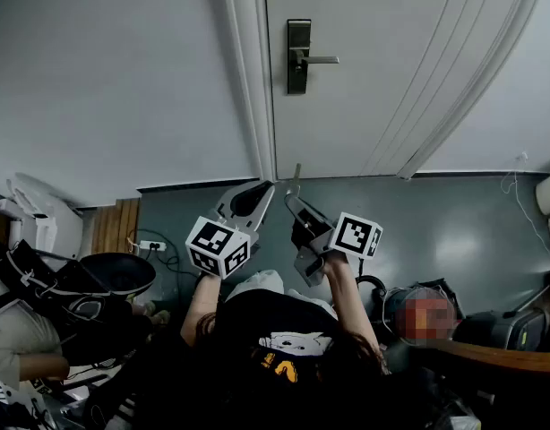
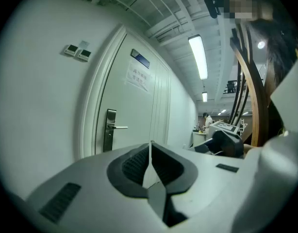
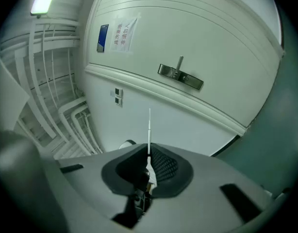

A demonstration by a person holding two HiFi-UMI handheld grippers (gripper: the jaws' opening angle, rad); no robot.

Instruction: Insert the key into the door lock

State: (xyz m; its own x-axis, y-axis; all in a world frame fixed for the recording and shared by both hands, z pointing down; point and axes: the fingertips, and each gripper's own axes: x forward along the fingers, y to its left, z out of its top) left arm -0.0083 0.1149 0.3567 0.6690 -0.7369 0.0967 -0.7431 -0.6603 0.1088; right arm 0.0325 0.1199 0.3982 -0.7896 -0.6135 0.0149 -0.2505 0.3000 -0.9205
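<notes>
The dark metal lock plate with its lever handle [image 1: 298, 56] sits on the white door's left edge, well ahead of both grippers. It also shows as a lock plate [image 2: 109, 131] in the left gripper view and as a tilted lock plate [image 3: 180, 77] in the right gripper view. My right gripper [image 1: 292, 199] is shut on a thin metal key [image 1: 296, 178]. The key blade [image 3: 149, 129] sticks straight out past the jaws of the right gripper [image 3: 149, 154], edge-on, and touches nothing. My left gripper [image 1: 261, 191] is beside it, the jaws of the left gripper [image 2: 150, 148] pressed together with nothing between them.
The white door frame [image 1: 255, 79] and a plain wall lie left of the lock. A power strip [image 1: 150, 245] and cables lie on the grey floor [image 1: 454, 222] at lower left. A seated person [image 1: 24, 330] and dark bags crowd the bottom left; a wooden edge [image 1: 499, 356] is at bottom right.
</notes>
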